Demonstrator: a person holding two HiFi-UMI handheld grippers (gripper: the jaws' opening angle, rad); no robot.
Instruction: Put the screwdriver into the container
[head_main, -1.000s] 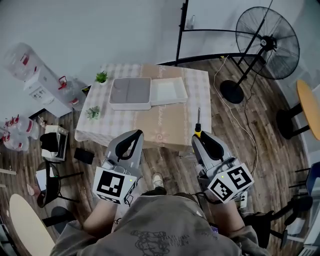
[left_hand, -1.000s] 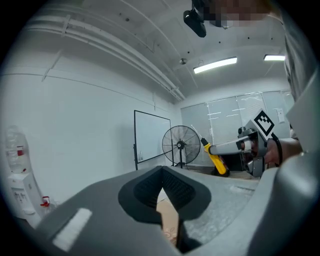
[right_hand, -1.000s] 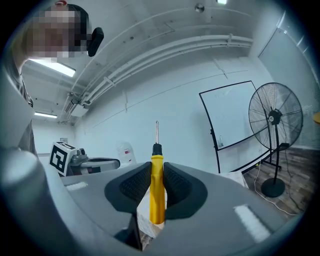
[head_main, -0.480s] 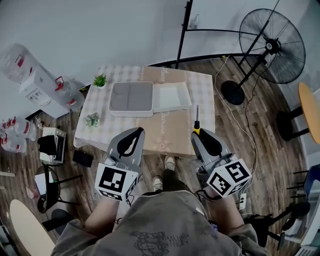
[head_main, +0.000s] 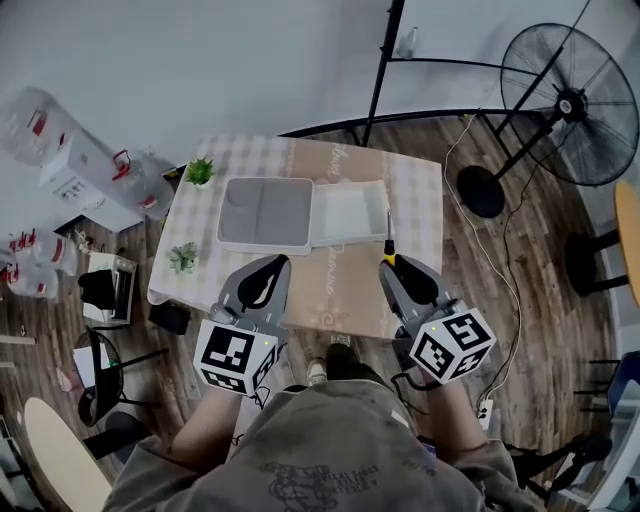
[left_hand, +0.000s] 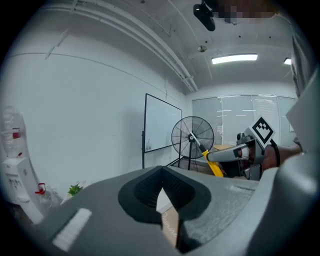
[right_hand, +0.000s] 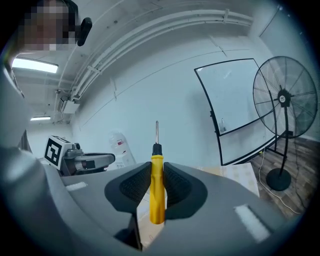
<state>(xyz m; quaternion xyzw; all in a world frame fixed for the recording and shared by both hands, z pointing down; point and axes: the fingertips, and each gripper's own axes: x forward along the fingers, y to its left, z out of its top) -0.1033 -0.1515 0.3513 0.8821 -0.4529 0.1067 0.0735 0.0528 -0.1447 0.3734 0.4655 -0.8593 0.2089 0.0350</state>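
My right gripper (head_main: 392, 268) (right_hand: 157, 187) is shut on a yellow-handled screwdriver (right_hand: 157, 190) whose thin metal shaft (head_main: 388, 228) points forward over the table. The white container (head_main: 347, 212) lies open on the table beside its grey lid (head_main: 267, 212), just ahead and left of the shaft tip. My left gripper (head_main: 262, 278) (left_hand: 161, 192) is shut with nothing in it, held above the table's near edge. The left gripper view shows the right gripper with the screwdriver (left_hand: 214, 163) off to the right.
The checked table (head_main: 415, 190) carries two small green plants (head_main: 199, 171) (head_main: 184, 258) on its left side. A standing fan (head_main: 570, 105) is at the right, a black whiteboard frame (head_main: 385, 60) behind, water bottles (head_main: 40, 125) at the left.
Both grippers and the view have moved forward toward the table. The screwdriver's tip now reaches beside the white container's right edge. Both grippers stay shut.
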